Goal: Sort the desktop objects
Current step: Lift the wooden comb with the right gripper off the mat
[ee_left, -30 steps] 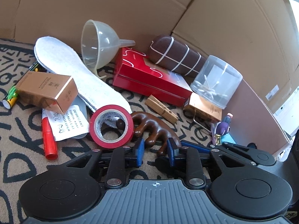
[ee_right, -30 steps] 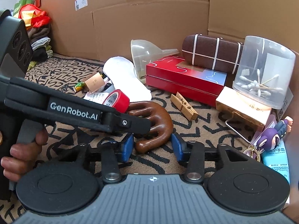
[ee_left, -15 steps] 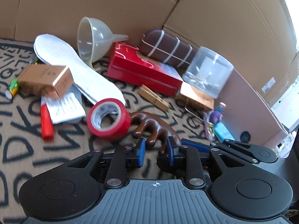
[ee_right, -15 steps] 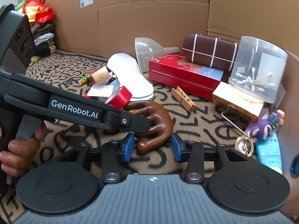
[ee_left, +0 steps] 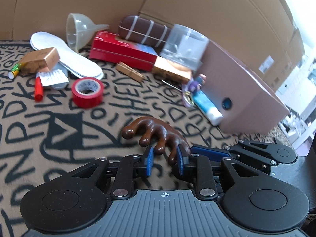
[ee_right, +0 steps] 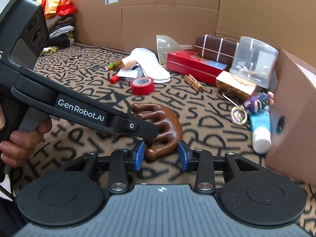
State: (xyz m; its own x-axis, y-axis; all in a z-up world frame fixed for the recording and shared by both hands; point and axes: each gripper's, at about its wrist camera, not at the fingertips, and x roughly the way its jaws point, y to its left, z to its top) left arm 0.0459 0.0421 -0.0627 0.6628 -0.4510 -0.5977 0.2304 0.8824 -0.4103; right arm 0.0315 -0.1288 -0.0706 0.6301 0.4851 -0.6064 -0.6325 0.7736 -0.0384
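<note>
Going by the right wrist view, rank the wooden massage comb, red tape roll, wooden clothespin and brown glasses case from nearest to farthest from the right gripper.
1. Wooden massage comb, between the right gripper jaws, which are closing.
2. Red tape roll, ahead, slightly left.
3. Wooden clothespin, ahead right, only slightly beyond the tape.
4. Brown glasses case, far back right.

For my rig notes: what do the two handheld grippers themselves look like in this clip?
Both are matte black plastic linkages with silver pivot screws, round black side discs, a ribbed grey base bearing a small crosshair mark, and blue pads. The left gripper carries white "GenRobot.AI" lettering. No cables or sleeves are clearly visible.
</note>
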